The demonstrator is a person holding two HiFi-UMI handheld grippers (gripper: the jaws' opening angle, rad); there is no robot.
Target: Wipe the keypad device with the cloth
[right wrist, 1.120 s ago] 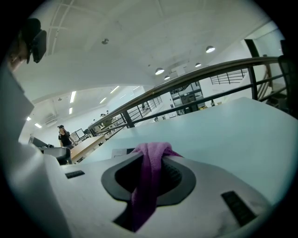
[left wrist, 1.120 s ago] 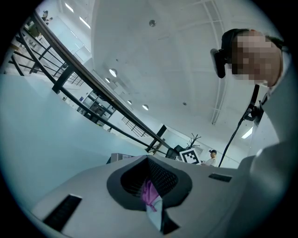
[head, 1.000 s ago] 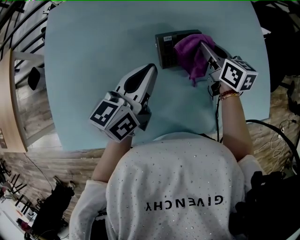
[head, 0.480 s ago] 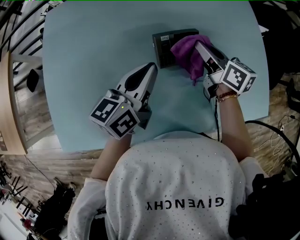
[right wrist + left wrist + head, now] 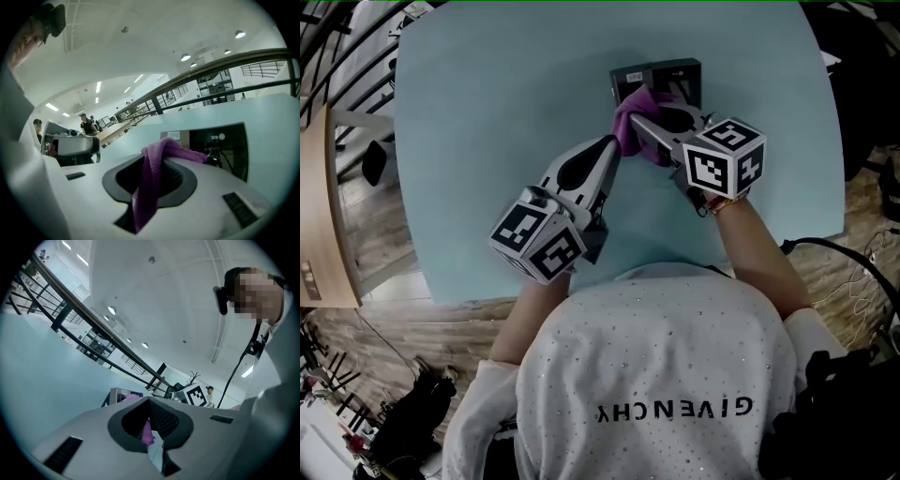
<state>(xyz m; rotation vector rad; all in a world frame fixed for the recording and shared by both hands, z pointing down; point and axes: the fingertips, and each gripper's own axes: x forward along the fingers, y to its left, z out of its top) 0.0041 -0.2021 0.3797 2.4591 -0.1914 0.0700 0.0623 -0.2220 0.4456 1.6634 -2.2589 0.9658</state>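
- Count: one keypad device [image 5: 675,71], one purple cloth [image 5: 628,131], two grippers, one light-blue surface [image 5: 487,112].
- Right gripper [image 5: 642,120]: fingers clamped on the cloth, which drapes over their tips against the device's corner just ahead.
- Left gripper [image 5: 611,145]: fingers clenched together, gripping nothing, tips just beside the cloth.

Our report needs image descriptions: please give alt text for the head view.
Seen from above, the right gripper holds a purple cloth on a dark keypad device at the far side of a pale blue table. The left gripper touches the cloth with its tip.
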